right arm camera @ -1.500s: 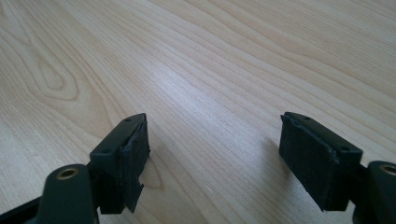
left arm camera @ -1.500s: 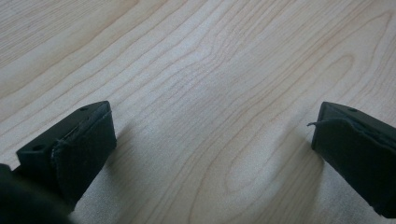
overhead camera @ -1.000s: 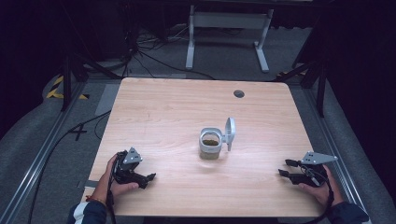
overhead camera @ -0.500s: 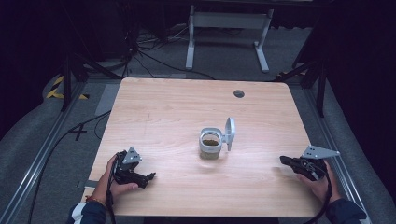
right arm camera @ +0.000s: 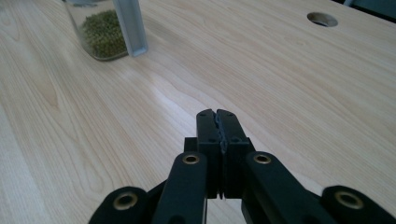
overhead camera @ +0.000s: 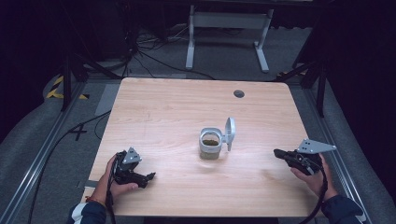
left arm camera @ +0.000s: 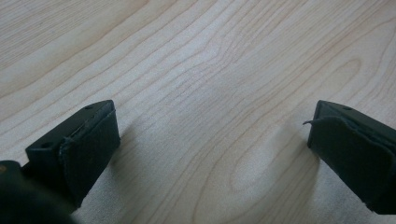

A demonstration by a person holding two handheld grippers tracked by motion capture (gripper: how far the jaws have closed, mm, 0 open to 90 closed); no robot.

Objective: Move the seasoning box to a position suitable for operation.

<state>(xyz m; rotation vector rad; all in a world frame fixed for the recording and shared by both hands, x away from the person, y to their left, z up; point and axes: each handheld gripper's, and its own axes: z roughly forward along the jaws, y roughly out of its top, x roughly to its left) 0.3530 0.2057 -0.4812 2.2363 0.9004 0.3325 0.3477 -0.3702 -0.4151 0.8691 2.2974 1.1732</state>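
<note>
A small clear jar (overhead camera: 210, 145) holding green beans stands near the table's middle, its hinged white lid (overhead camera: 229, 132) flipped up on the right side. In the right gripper view the jar (right arm camera: 101, 33) and lid (right arm camera: 131, 28) sit at the top left, well ahead of the jaws. My left gripper (overhead camera: 148, 176) rests near the front left edge, held by a hand, and the left gripper (left arm camera: 212, 122) is open, jaws wide apart over bare wood. My right gripper (overhead camera: 279, 153) is at the front right, pointing toward the jar. The right gripper (right arm camera: 217, 115) is shut with nothing in it.
The wooden table (overhead camera: 177, 107) has a round cable hole (overhead camera: 239, 93) at the back right, and the hole (right arm camera: 322, 19) shows in the right gripper view too. Beyond the table are a white metal stand (overhead camera: 224, 28), floor cables and dark surroundings.
The right hand and its gripper have risen slightly and edged forward. The left gripper and the jar have stayed put.
</note>
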